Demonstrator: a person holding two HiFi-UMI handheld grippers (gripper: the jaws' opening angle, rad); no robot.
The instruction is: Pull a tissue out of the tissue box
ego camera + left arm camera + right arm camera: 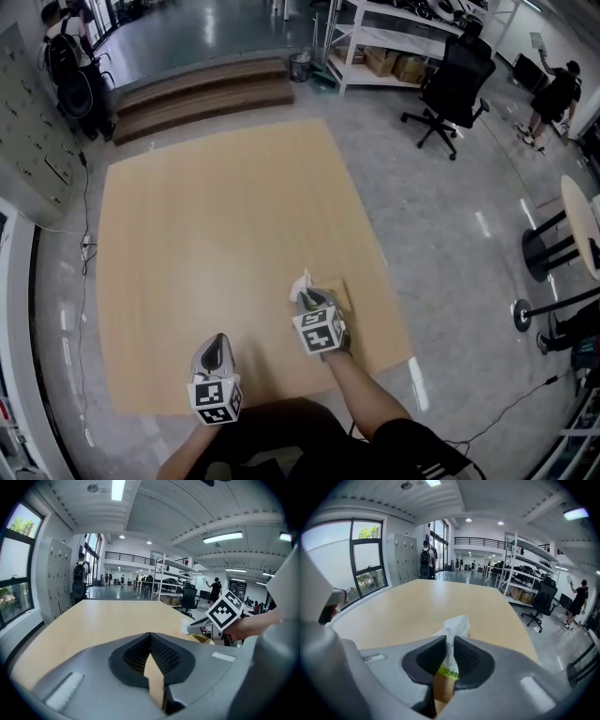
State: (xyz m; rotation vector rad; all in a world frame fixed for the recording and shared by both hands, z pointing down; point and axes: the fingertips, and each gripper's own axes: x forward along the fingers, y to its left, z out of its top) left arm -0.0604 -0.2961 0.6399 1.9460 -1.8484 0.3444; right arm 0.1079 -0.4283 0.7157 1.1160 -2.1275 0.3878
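Observation:
A tan tissue box (337,293) lies on the light wooden table (216,216) near its right front corner. A white tissue (302,285) sticks up from it. My right gripper (309,300) is shut on that tissue (455,627), which stands pinched between the pads, with the box (442,689) showing just below. My left gripper (215,349) hovers near the table's front edge, left of the box, jaws together and empty. In the left gripper view its tips (150,637) meet, and the right gripper (194,629) with the tissue (184,627) shows off to the right.
A black office chair (456,79) and white shelving (394,37) stand beyond the table's far right. Wooden steps (202,94) run along the far side. People stand at the far left (66,56) and far right (555,94). A round table on a black stand (555,246) is at right.

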